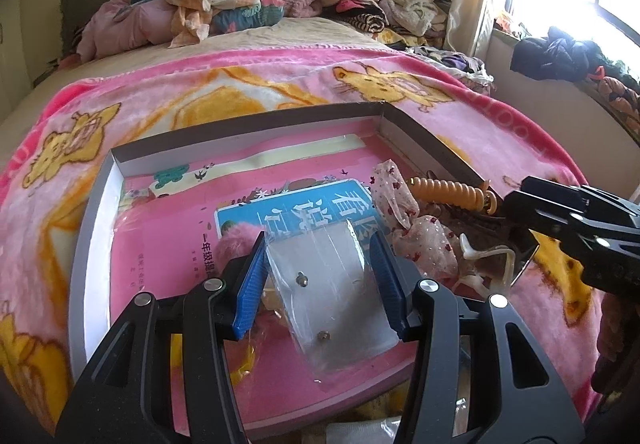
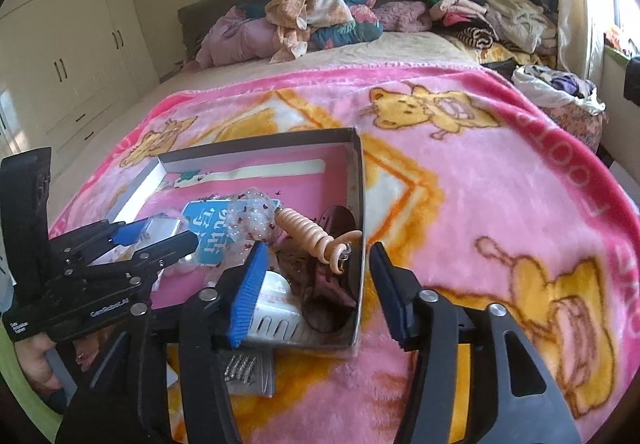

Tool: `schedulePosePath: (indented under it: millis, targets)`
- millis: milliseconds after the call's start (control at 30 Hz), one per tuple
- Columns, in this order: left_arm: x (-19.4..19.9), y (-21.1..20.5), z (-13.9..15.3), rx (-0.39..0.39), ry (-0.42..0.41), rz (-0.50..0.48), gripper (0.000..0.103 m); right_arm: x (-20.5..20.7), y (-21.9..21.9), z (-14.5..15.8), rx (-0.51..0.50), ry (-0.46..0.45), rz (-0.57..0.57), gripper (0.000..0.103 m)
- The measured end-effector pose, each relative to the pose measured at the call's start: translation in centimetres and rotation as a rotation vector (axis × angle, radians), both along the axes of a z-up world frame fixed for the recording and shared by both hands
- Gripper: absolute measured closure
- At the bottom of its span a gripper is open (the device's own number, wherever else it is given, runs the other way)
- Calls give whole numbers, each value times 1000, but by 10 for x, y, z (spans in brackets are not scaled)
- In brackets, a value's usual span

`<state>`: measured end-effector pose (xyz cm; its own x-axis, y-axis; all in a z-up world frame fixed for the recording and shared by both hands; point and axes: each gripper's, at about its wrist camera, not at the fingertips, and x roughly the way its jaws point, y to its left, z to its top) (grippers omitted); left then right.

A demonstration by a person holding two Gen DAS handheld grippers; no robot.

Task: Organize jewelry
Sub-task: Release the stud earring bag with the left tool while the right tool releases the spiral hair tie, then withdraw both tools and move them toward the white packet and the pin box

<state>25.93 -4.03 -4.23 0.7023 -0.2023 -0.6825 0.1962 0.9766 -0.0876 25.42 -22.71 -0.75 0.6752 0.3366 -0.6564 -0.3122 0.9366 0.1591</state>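
A shallow grey box [image 1: 96,204] with a pink printed lining lies on the pink blanket. My left gripper [image 1: 318,244] is shut on a clear packet [image 1: 332,284] that holds a grey card with two small studs, just above the lining. At the box's right end lie an orange spiral hair tie [image 1: 444,192], a sheer dotted scrunchie [image 1: 400,204] and a white hair claw [image 1: 480,264]. My right gripper [image 2: 316,248] stands open astride the box's right wall [image 2: 360,204], with one finger inside and one outside. A dark hair claw [image 2: 332,276] lies between them, untouched.
A card of hair pins [image 2: 244,368] lies on the blanket [image 2: 480,184] in front of the box. Piled clothes and bedding [image 2: 320,16] cover the bed's far end. Wardrobes [image 2: 60,56] line the left wall. A person's hand [image 2: 36,360] holds the left gripper's handle.
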Motion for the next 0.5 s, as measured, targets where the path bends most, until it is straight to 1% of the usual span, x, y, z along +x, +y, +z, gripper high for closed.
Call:
schedulePosePath:
  millis: [67,167,200,367,500]
  targets:
    - [-2,1,1,2,-2,5,61,-4,-3,3,2,-9,-8,45]
    - [-9,2,6,6,-13,11,58,-12,-8,9,9,-26,-37,38]
    - [-11,3,8,8,-19,15,56,-14,-9,10,14,-30,-42,36]
    - [-19,7,15,2,-32,30,52,-26,-13,15,18,-43,-56,33]
    - [-27,10,22,-2,-47,38,45,-36,-16,21,33,-54,-67,31]
